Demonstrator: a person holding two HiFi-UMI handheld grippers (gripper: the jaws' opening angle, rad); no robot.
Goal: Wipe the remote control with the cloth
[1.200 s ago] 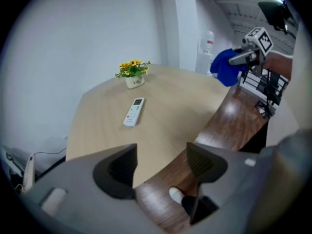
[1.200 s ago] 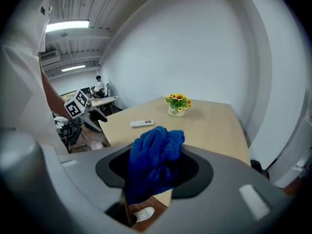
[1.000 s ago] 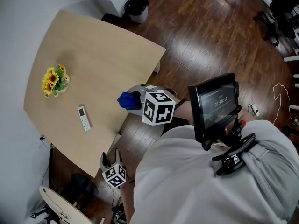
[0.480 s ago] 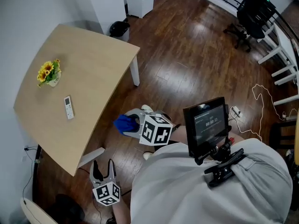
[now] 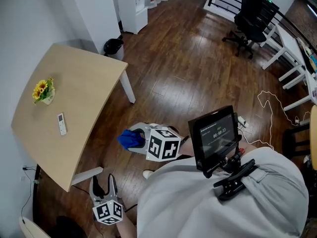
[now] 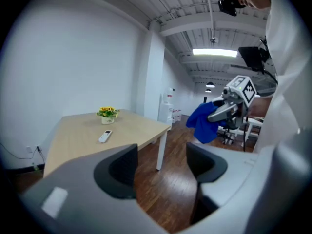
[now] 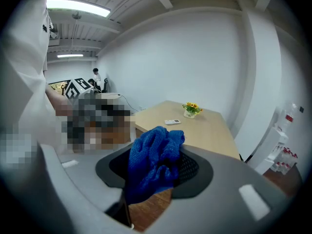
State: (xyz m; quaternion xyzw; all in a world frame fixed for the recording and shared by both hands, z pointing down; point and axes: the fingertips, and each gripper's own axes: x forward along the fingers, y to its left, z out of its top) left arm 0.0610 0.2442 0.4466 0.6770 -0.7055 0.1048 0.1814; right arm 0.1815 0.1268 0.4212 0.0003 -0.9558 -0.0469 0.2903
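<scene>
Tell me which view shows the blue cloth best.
The right gripper view: the cloth fills the centre, clamped between the jaws. In the head view the cloth is small; in the left gripper view it hangs far off.

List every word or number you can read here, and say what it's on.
"00:00:13", on the screen at the person's chest; the smaller line above it is too small to read.
Remote control: markings too small to read.
Marker cubes: square patterns only, no words.
</scene>
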